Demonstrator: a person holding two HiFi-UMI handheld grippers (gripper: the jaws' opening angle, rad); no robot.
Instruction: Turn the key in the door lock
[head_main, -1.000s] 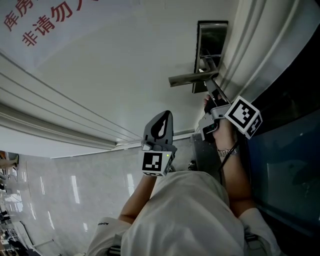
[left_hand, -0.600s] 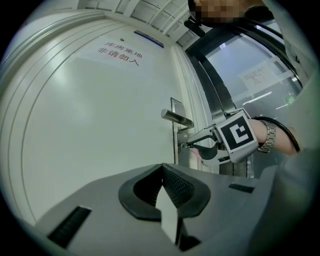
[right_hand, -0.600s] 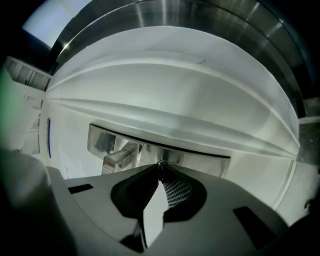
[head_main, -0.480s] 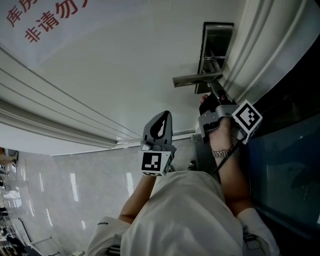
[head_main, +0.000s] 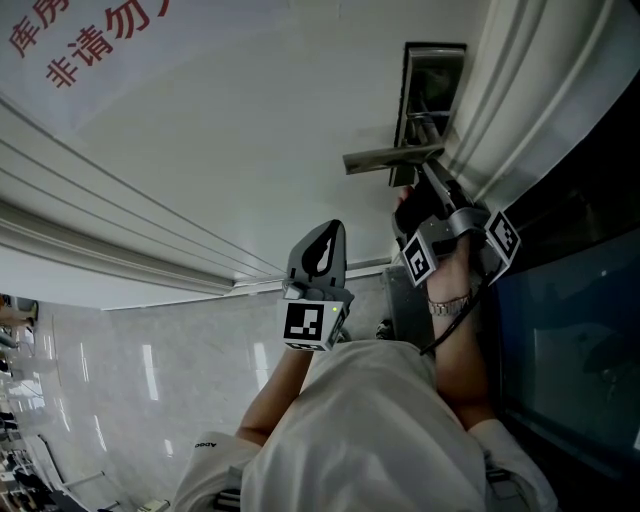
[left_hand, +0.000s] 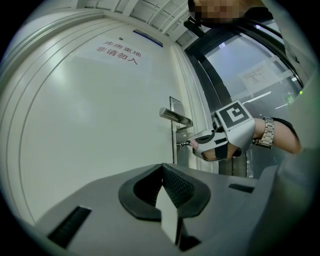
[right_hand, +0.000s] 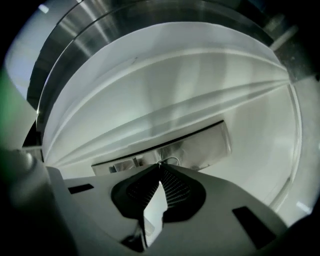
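Note:
On the white door (head_main: 250, 130), a metal lock plate (head_main: 431, 80) carries a lever handle (head_main: 385, 157). The key (left_hand: 184, 143) sticks out of the plate below the handle. My right gripper (head_main: 408, 192) is at the lock with its jaws closing on the key. In the right gripper view the key ring (right_hand: 170, 160) pokes out at the tips of the right gripper (right_hand: 160, 166), against the lock plate (right_hand: 200, 145). My left gripper (head_main: 318, 250) hangs back from the door, shut and holding nothing. The left gripper (left_hand: 162, 166) faces the lock from the left.
A sign in red characters (head_main: 70, 40) sits high on the door. The ribbed white door frame (head_main: 530, 90) runs just right of the lock, with dark glass (head_main: 580, 330) beyond it. Glossy marble floor (head_main: 120, 380) lies below.
My right gripper has rolled about its own axis at the lock, so its marker cube now shows two faces, and its jaws have come together on the key. The left gripper has kept still.

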